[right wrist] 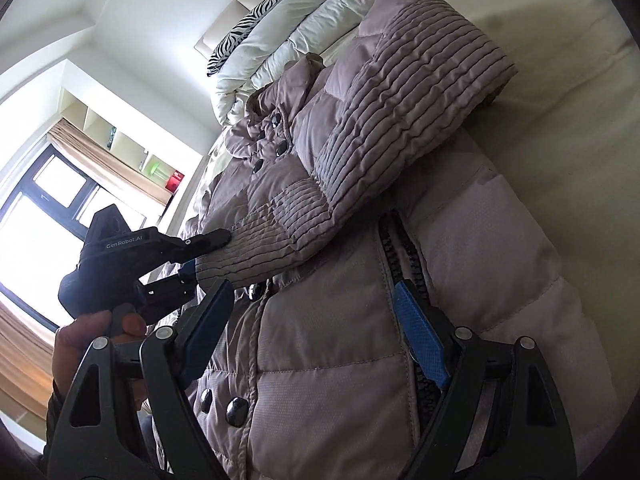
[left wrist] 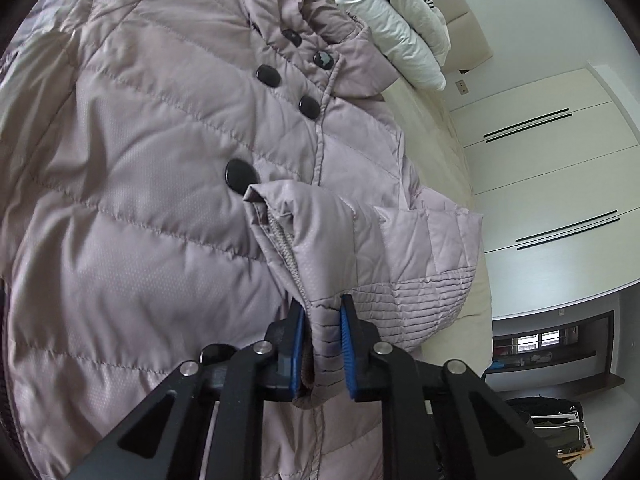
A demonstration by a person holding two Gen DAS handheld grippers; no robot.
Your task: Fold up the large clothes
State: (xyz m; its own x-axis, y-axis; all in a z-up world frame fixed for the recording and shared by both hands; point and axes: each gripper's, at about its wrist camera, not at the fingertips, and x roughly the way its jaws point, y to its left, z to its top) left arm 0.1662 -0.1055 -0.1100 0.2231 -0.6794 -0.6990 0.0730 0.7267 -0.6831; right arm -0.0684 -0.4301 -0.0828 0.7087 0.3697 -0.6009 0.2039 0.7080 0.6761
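Note:
A pale mauve quilted jacket [left wrist: 152, 184] with black buttons lies spread on a cream bed; it also fills the right wrist view [right wrist: 328, 340]. My left gripper [left wrist: 322, 308] is shut on the ribbed cuff end of one sleeve [left wrist: 384, 256], which is drawn across the jacket's front. The same gripper shows in the right wrist view [right wrist: 200, 256], pinching the sleeve [right wrist: 380, 128]. My right gripper [right wrist: 314, 292] is open, its blue pads either side of the jacket's body near the dark side zipper [right wrist: 394, 248], holding nothing.
Folded white duvets [left wrist: 384, 12] and a zebra-print pillow [right wrist: 256, 12] are piled at the bed's head. Bare cream sheet [right wrist: 560, 120] lies beside the jacket. White wardrobe doors [left wrist: 552, 168] stand past the bed; a window with curtains [right wrist: 44, 208] is on the other side.

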